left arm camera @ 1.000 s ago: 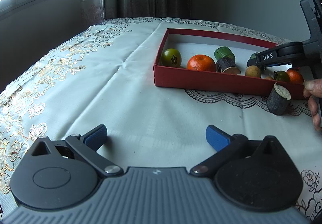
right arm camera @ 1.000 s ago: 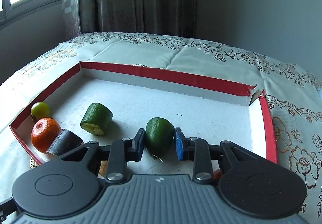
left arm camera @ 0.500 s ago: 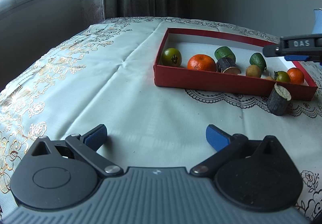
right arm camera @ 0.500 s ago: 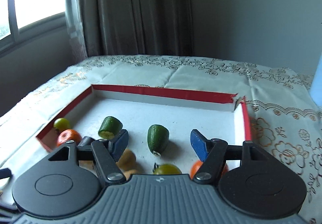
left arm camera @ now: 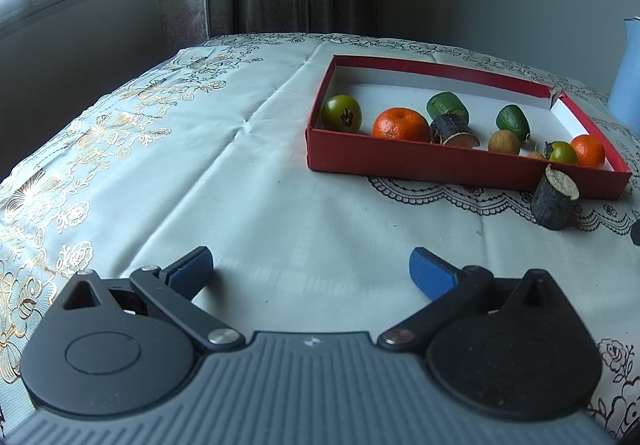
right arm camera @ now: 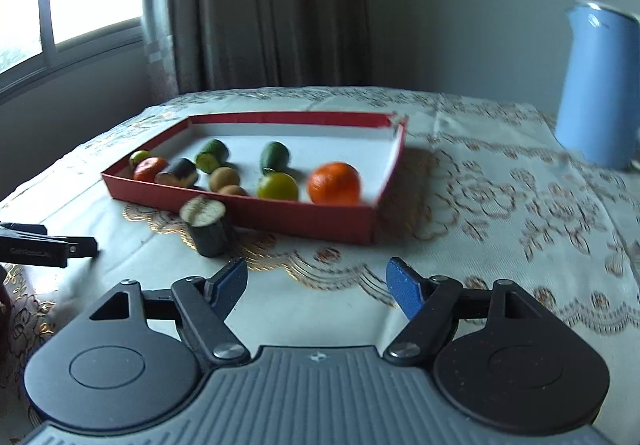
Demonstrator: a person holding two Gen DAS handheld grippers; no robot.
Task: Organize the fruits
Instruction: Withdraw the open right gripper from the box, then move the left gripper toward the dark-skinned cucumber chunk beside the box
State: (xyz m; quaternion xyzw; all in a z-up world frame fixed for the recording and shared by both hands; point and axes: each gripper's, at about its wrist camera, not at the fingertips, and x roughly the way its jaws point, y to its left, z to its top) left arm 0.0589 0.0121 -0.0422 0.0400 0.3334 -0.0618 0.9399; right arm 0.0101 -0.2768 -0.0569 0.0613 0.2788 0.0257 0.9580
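Withdrawn hand-held gripper (right arm camera: pixel 316 285), avocado (right arm camera: pixel 274 157) beyond.

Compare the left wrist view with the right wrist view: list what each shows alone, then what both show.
Left wrist only: the open left gripper up close, nothing between its fingers.

Right wrist only: the whole blue pitcher, barely a sliver in the left view, and the open, empty right gripper.

Both: the red box holding oranges, green fruits and small brown ones, the dark cut piece standing on the tablecloth outside the box, the window and curtain.
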